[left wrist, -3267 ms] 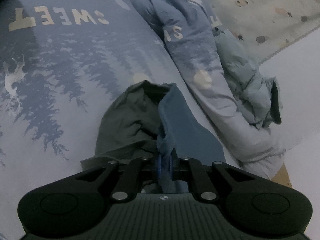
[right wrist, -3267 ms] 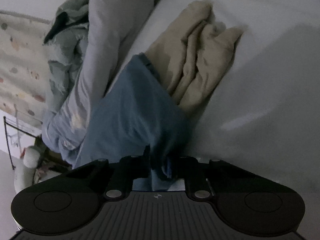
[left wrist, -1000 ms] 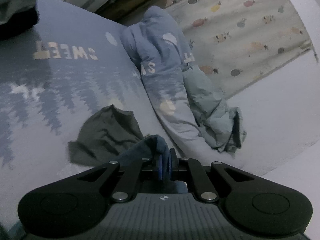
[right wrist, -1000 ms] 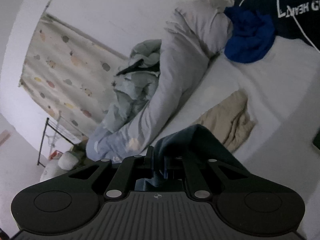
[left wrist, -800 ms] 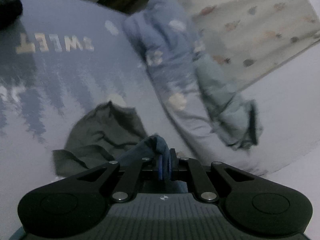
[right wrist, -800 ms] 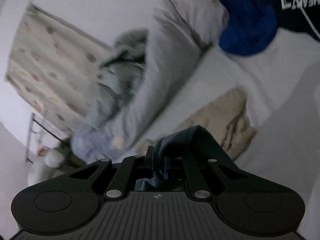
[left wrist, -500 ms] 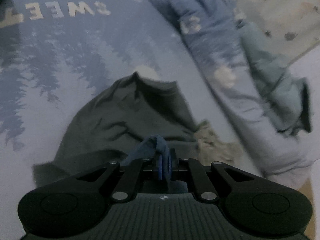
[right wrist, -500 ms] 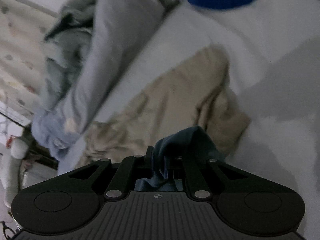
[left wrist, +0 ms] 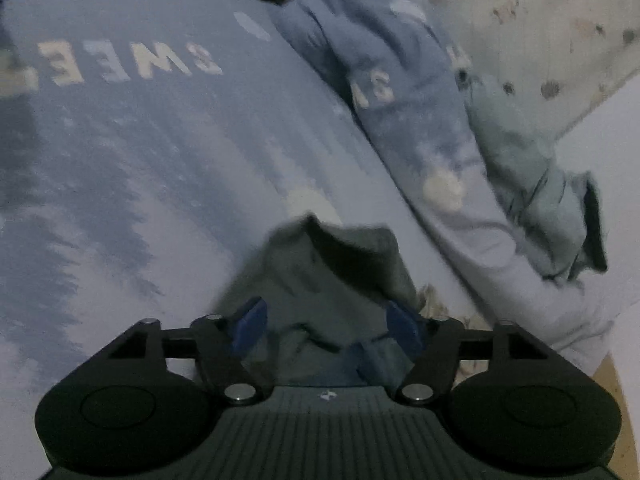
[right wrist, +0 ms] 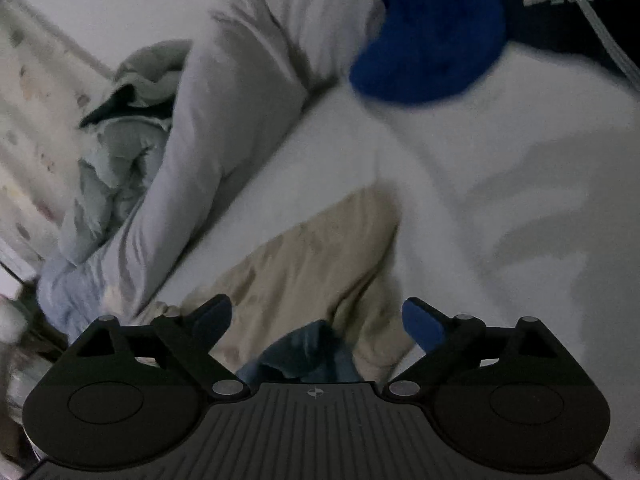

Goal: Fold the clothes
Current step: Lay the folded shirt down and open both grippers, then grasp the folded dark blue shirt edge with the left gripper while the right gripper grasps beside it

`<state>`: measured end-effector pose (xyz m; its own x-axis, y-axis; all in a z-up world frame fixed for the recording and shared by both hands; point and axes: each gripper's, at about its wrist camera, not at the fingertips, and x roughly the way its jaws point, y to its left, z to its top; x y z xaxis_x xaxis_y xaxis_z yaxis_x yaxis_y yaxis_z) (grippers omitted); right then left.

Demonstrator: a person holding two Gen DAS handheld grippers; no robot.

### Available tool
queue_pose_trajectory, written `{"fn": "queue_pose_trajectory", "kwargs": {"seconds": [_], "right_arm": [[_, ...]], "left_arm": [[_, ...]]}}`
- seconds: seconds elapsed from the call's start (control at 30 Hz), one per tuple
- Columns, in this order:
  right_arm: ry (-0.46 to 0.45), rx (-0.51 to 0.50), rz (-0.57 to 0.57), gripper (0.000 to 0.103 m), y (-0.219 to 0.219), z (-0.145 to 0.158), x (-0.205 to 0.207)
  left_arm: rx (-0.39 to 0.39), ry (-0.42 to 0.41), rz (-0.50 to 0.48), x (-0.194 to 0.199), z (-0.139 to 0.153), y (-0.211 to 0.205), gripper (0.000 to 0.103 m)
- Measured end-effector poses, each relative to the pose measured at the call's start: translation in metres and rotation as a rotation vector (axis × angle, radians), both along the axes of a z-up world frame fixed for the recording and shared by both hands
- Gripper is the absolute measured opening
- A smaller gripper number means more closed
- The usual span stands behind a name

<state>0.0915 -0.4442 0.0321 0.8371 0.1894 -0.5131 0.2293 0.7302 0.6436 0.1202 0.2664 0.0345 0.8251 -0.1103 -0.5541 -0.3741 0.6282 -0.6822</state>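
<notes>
**Both jaws let go of the blue garment**

Left wrist view: the left gripper [left wrist: 324, 322] has its jaws spread and opening further, the blue pads clear of any cloth. A corner of the blue garment [left wrist: 374, 358] lies loose near the pad at 4 o'clock, no longer pinched. Just ahead sits a dark green garment [left wrist: 332, 264] on the printed bedspread [left wrist: 132, 148], with a rolled duvet [left wrist: 432, 128] running toward 1 o'clock. A second ago the pads were shut on the blue cloth; now they are apart. Releasing here probably means the fold has been laid down on the bed.

Right wrist view: the right gripper [right wrist: 318, 318] is likewise wide and opening, nothing pressed between its pads. The blue garment [right wrist: 308, 350] bunches at 6 o'clock, between the fingers but untouched, lying on a beige garment [right wrist: 312, 256] on the white sheet [right wrist: 460, 184]. A bright blue cloth [right wrist: 432, 40] lies at 1 o'clock. Earlier this gripper held the blue fabric raised; it has since come down and let go.
</notes>
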Motion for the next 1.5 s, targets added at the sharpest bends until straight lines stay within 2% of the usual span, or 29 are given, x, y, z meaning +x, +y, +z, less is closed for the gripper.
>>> {"fn": "queue_pose_trajectory", "kwargs": {"seconds": [0.03, 0.13, 0.2, 0.3, 0.43, 0.6, 0.73, 0.77, 0.8, 0.83, 0.87, 0.97, 1.0, 1.03, 1.27, 1.4, 1.5], "right_arm": [[-0.01, -0.035, 0.008, 0.094, 0.005, 0.009, -0.008], [-0.037, -0.16, 0.076, 0.094, 0.038, 0.029, -0.032], [-0.049, -0.219, 0.162, 0.094, 0.071, 0.039, -0.048], [-0.038, -0.268, 0.286, 0.094, 0.126, 0.043, -0.069], [-0.039, -0.265, 0.417, 0.095, 0.184, 0.045, -0.098], [-0.034, -0.27, 0.505, 0.095, 0.217, 0.065, -0.125], [-0.031, -0.275, 0.53, 0.095, 0.227, 0.082, -0.139], [-0.03, -0.275, 0.539, 0.095, 0.228, 0.086, -0.139], [-0.034, -0.282, 0.546, 0.095, 0.229, 0.091, -0.139], [-0.041, -0.297, 0.556, 0.095, 0.235, 0.096, -0.137], [-0.048, -0.311, 0.565, 0.095, 0.241, 0.102, -0.134], [-0.067, -0.343, 0.6, 0.095, 0.266, 0.116, -0.123], [-0.07, -0.349, 0.614, 0.095, 0.277, 0.12, -0.118], [-0.073, -0.355, 0.632, 0.096, 0.289, 0.125, -0.112], [-0.104, -0.455, 0.817, 0.098, 0.406, 0.137, -0.059], [-0.12, -0.581, 0.845, 0.098, 0.479, 0.114, -0.031], [-0.096, -0.656, 0.783, 0.098, 0.518, 0.087, -0.008]], "left_arm": [[0.03, -0.002, -0.001, -0.011, 0.008, 0.001, 0.084], [0.134, 0.001, -0.019, -0.047, 0.033, 0.0, 0.089], [0.173, 0.017, -0.072, -0.067, 0.044, -0.01, 0.094], [0.224, 0.052, -0.177, -0.098, 0.049, -0.028, 0.103], [0.317, 0.147, -0.311, -0.129, 0.037, -0.053, 0.103], [0.267, 0.228, -0.454, -0.139, 0.004, -0.063, 0.103], [0.269, 0.202, -0.51, -0.138, -0.001, -0.069, 0.103], [0.262, 0.191, -0.525, -0.138, -0.001, -0.07, 0.101], [0.246, 0.178, -0.546, -0.137, 0.0, -0.071, 0.089], [0.236, 0.167, -0.577, -0.136, 0.0, -0.073, 0.065], [0.232, 0.172, -0.609, -0.135, -0.001, -0.077, 0.057], [0.277, 0.2, -0.626, -0.133, -0.005, -0.082, 0.046], [0.282, 0.208, -0.617, -0.133, -0.005, -0.081, 0.026], [0.271, 0.213, -0.607, -0.134, -0.006, -0.079, 0.012], [0.224, 0.157, -0.536, -0.147, -0.003, -0.077, 0.008], [0.222, 0.125, -0.504, -0.153, -0.002, -0.079, 0.008], [0.23, 0.132, -0.488, -0.15, -0.009, -0.08, 0.008]]}}
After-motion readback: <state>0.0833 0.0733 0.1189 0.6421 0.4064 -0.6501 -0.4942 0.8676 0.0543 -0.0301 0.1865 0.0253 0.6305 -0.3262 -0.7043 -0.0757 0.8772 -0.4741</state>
